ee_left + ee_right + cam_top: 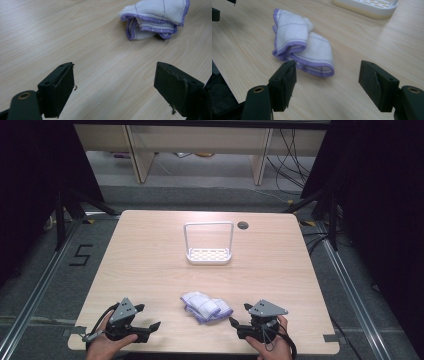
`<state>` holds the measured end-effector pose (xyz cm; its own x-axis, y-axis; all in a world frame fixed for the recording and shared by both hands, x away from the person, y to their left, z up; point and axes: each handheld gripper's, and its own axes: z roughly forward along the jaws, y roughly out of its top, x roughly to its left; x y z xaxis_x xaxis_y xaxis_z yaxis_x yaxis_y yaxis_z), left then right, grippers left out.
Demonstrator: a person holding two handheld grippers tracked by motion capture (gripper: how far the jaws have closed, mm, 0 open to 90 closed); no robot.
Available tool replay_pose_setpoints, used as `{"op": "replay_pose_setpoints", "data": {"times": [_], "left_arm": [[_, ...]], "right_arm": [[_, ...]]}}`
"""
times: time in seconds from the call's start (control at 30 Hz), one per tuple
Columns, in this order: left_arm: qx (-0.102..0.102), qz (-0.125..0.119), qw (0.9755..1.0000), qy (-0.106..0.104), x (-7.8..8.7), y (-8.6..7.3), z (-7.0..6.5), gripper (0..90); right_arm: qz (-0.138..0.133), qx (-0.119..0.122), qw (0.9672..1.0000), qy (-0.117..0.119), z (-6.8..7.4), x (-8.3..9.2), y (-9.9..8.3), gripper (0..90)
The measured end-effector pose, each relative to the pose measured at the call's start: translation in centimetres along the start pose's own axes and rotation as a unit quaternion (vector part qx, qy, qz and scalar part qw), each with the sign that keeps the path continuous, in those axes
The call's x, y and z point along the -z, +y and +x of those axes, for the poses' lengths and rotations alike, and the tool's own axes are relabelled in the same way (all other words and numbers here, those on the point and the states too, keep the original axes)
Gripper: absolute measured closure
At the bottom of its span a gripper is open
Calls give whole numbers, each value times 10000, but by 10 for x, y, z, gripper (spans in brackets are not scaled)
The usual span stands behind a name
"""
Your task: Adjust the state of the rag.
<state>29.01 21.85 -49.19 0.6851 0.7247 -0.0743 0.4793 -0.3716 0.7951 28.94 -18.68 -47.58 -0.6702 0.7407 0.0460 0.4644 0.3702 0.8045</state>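
Your table point(150, 250) carries the white rack point(209, 251) upright at centre-back, well apart from the work, so the front edge stays free for handling; the crumpled white cloth with purple hem point(206, 307) lies near that front edge, between your two hands and reachable from either side. Your left gripper point(148, 317) sits near its left, jaws apart and holding nothing, and your right gripper point(240, 314) sits just beside its right end, jaws apart too, likely lined up for a first pinch on the hem.
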Motion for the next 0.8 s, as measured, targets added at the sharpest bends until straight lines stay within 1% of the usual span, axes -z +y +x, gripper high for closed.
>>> {"op": "replay_pose_setpoints", "data": {"times": [0.03, 0.07, 0.1, 0.13, 0.17, 0.23, 0.27, 0.33, 0.43, 0.47, 0.5, 0.53, 0.57, 0.6, 0.63, 0.67, 0.7, 0.73, 0.77, 0.8], "left_arm": [[140, -128, 9998, 1, -2, 0, -1, 158], [116, -95, 9999, 30, -2, 0, -1, 158], [133, -81, 9999, 45, -2, 0, -1, 158], [155, -89, 9998, 21, -2, 0, -1, 158], [144, -79, 9999, 55, -3, 0, -1, 158], [159, -87, 9998, 35, -3, 0, -1, 158], [154, -86, 9998, 34, -3, 0, -1, 159], [186, -113, 9998, 23, -4, 0, -1, 161], [224, -206, 9995, 42, -6, 0, -2, 161], [203, -165, 9997, 29, -5, 0, -2, 161], [200, -161, 9997, 9, -5, 0, -2, 161], [144, -105, 9998, 32, -5, 0, -1, 161], [93, -54, 9999, 43, -4, 0, -1, 161], [188, -138, 9997, 17, -5, 0, -2, 162], [226, -172, 9996, -6, -5, 0, -3, 161], [238, -208, 9995, 29, -5, 0, -3, 162], [243, -206, 9995, 28, -5, 0, -3, 162], [233, -188, 9996, 9, -5, 0, -3, 162], [247, -204, 9995, 17, -5, 0, -3, 163], [258, -187, 9995, 8, -5, 0, -3, 163]], "right_arm": [[-3, -21, 10000, -22, 1, 0, 0, 315], [42, -111, 9999, -2, 3, 1, 1, 315], [-32, -37, 10000, 5, 3, 0, 1, 316], [-15, -71, 10000, 26, 4, 1, 2, 321], [-36, -72, 10000, 39, 5, 1, 3, 328], [-49, -101, 9998, 169, 5, 0, 5, 339], [-61, -73, 9998, 168, 6, 1, 5, 343], [-19, -167, 9996, 211, 9, 0, 7, 347], [-2, -45, 9996, 264, 10, -2, 10, 359], [27, -75, 9996, 270, 11, -2, 11, 360], [10, 13, 9996, 266, 12, -4, 12, 362], [35, -31, 9996, 294, 14, -4, 12, 362], [29, 84, 9993, 351, 15, -6, 14, 363], [7, 63, 9994, 330, 16, -7, 14, 366], [40, 94, 9994, 345, 18, -7, 14, 374], [24, 124, 9993, 345, 19, -8, 15, 378], [46, 184, 9991, 382, 21, -9, 17, 382], [46, 182, 9990, 404, 23, -10, 18, 391], [-1, 273, 9988, 406, 25, -11, 19, 399], [34, 294, 9984, 482, 27, -13, 21, 406]]}}
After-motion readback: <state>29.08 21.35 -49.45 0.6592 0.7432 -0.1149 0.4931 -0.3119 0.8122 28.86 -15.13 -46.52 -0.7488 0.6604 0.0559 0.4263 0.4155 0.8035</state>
